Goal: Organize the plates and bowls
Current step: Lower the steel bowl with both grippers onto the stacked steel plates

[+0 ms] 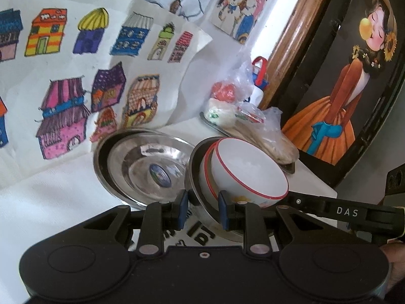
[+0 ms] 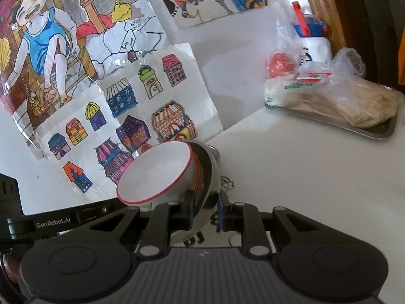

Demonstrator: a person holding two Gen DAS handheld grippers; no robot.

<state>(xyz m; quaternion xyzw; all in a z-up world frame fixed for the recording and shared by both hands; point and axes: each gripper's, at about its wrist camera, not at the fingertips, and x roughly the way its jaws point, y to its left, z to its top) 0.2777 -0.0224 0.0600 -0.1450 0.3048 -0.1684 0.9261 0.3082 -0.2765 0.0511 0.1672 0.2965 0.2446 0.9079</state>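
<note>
With both grippers clamped on opposite rim edges, the steel bowl [image 1: 202, 210] and its nested white bowls [image 1: 249, 174] hung above the white tabletop [image 2: 303, 177].

The left gripper [image 1: 203, 210] had its blue pads closed on the near rim of the steel bowl, and the right gripper [image 2: 205, 209] pinched that bowl's rim from the other side. The two red-rimmed white bowls sat inside it, just right of the steel plates [image 1: 141, 164]. The stack was tilted, mouths facing up and toward the left gripper, its axis leaning off upright. My read: it was being carried toward a resting spot, and the grippers needed to move together and level it, or the loose white bowls might slide out. The bagged food tray [image 2: 334, 116] stood well apart.
</note>
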